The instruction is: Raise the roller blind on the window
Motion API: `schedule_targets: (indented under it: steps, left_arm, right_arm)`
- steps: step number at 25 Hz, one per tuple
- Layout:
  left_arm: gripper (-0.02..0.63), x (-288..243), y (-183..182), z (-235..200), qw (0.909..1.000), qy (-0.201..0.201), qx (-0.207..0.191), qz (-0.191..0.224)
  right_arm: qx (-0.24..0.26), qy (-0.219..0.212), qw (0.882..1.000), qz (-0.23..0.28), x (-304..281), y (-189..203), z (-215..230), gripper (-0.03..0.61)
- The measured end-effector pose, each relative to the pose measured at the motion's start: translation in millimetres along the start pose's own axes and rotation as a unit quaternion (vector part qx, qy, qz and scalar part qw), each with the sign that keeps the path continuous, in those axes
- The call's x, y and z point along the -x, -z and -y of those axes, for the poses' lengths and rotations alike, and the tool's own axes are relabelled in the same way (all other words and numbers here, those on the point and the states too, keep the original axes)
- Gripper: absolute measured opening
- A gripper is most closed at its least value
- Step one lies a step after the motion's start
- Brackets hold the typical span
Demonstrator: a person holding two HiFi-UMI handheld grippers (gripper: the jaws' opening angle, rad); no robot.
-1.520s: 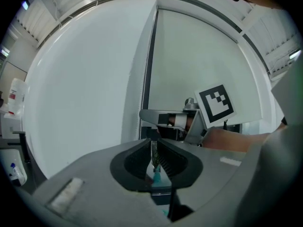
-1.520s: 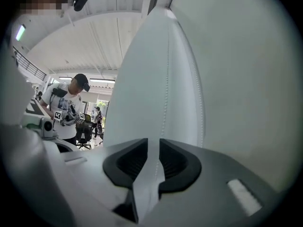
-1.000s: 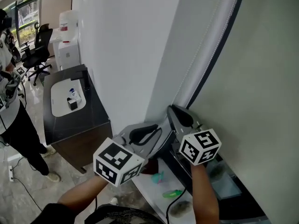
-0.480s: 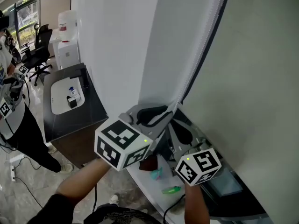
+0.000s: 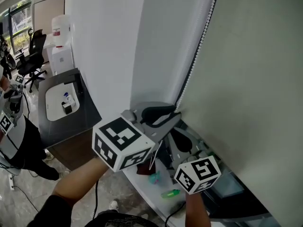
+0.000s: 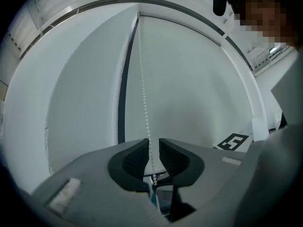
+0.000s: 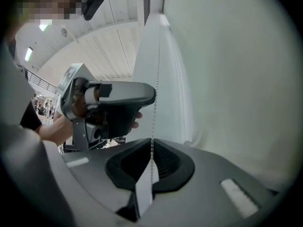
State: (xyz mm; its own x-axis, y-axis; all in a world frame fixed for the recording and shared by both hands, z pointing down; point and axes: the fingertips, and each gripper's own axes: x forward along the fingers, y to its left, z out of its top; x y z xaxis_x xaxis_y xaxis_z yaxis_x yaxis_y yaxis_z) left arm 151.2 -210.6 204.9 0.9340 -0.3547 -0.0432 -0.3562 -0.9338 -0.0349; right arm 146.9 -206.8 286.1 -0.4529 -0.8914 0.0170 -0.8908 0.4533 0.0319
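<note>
head view: left gripper has climbed above right gripper along the bead chain, so a hand-over-hand regrip looks under way; one roller blind hangs lowered beside them | left gripper view: jaws just opening, released, one chain strand loose between them; two strands visible | right gripper view: clenched on the chain strand; two grippers.

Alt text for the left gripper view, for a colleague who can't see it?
The left gripper has just been opening its jaws, which stand apart with the bead chain running between them, not pinched. Behind, the pale roller blind fills the view, a dark strip along its left edge.
</note>
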Motion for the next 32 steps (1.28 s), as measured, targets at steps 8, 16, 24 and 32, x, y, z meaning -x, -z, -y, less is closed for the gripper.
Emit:
schedule_targets:
  steps: [8,16,24,32]
  left_arm:
    - [0.008,-7.5,-3.8,-3.4,1.0000,0.003,-0.003,0.004]
    - [0.009,0.5,8.8,-9.4,0.9997,0.003,0.024,-0.007]
    - [0.011,6.8,103.2,-7.8,0.9953,-0.004,0.039,-0.089]
    - [0.011,18.7,182.6,3.5,0.9822,0.011,0.067,-0.175]
  right_arm:
    - [0.001,0.002,1.000,0.009,6.7,0.6,-4.7,0.020]
    - [-0.053,-0.073,0.996,0.010,36.2,-11.5,-11.2,0.101]
    - [-0.060,-0.073,0.993,0.071,10.9,-88.0,4.2,0.107]
    - [-0.034,-0.101,0.993,0.055,-28.7,-109.6,-8.6,0.107]
